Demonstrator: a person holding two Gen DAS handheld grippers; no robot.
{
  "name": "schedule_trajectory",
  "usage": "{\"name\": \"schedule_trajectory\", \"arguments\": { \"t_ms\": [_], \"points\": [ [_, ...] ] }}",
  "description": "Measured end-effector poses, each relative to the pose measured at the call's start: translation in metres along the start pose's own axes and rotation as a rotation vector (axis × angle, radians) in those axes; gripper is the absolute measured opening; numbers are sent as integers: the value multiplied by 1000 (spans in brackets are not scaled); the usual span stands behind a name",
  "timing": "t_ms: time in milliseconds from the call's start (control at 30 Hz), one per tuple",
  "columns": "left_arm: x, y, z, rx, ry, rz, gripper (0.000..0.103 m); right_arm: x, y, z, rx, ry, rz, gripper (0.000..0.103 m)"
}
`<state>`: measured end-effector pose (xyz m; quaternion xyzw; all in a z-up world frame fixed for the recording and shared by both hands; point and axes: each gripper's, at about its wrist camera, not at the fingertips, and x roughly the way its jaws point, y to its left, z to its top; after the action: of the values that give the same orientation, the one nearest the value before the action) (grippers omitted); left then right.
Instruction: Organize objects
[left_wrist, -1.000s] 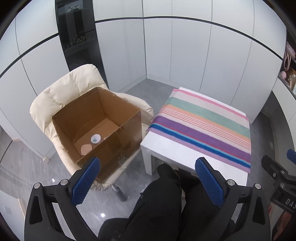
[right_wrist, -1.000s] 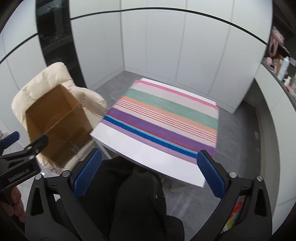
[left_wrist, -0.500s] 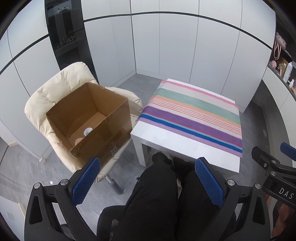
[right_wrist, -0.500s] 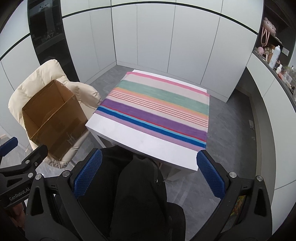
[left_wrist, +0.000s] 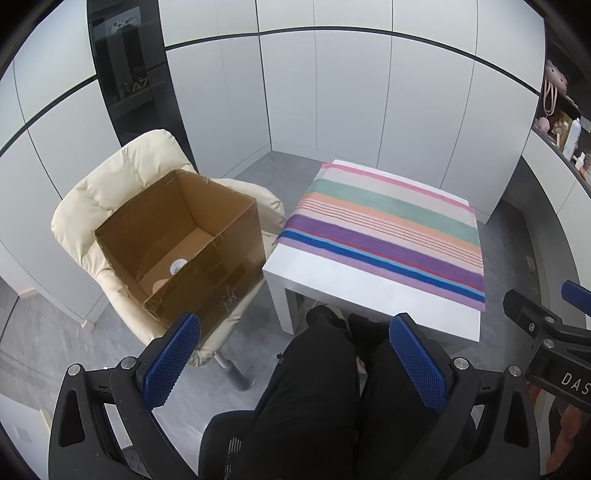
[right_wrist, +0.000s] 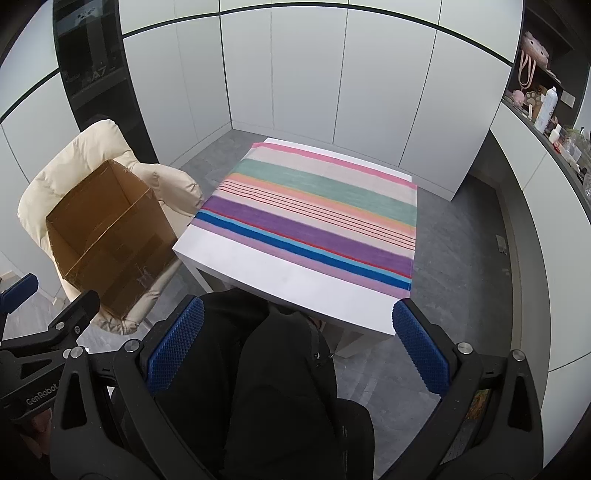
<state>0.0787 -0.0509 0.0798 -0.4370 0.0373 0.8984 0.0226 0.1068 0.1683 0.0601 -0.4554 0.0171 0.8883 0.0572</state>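
Both of your hand-held grippers hang released, empty, above your lap.
The cardboard box at left looks light but flexible; grip a stiff rim corner.

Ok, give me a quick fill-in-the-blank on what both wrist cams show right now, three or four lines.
1. The cardboard box sits on the cream ____.
2. The striped cloth lies on the white ____.
3. The left gripper and the right gripper both stand ____, holding nothing.
4. The box's top is ____.

Missing words: chair; table; open; open
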Motion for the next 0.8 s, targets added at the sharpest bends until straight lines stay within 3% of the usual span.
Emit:
{"name": "schedule_trajectory", "arguments": {
  "t_ms": [800],
  "points": [
    [-11, 0, 3, -20, -27, 12, 103, -7, 2, -2, -7, -13, 2, 103]
  ]
}}
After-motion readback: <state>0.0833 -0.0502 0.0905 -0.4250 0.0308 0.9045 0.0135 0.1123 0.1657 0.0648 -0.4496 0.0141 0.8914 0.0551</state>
